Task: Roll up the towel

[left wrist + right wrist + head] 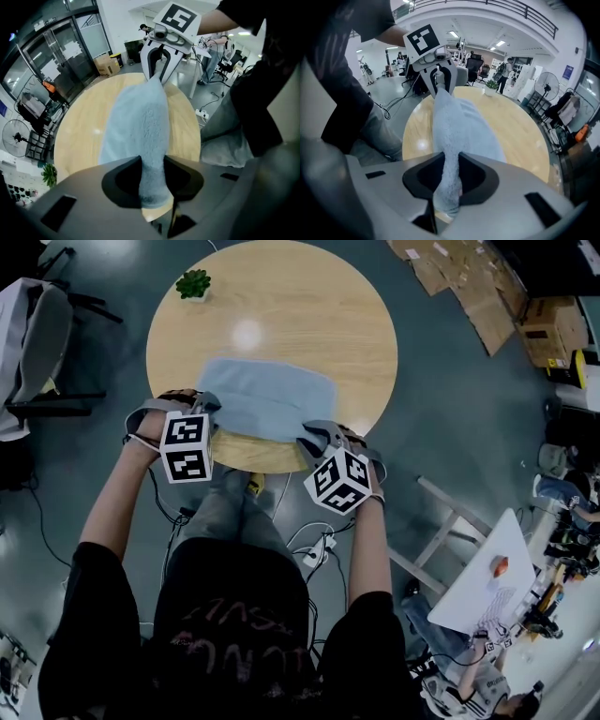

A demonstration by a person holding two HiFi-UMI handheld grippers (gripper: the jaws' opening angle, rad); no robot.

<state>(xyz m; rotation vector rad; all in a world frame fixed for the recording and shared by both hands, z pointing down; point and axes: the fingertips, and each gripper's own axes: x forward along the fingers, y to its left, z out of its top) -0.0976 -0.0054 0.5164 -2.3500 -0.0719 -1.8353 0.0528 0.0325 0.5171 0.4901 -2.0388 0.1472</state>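
Potted plant (193, 283) on round wooden table (309, 315); floor cardboard (469, 287)

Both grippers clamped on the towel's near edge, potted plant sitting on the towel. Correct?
One error: the potted plant stands on the bare table near its far rim, apart from the towel, as the head view shows. The left gripper and right gripper are clamped on the towel's near edge.

Both arms outstretched, left tool (207, 406) and right tool (314, 438) downward, jaws clamped.
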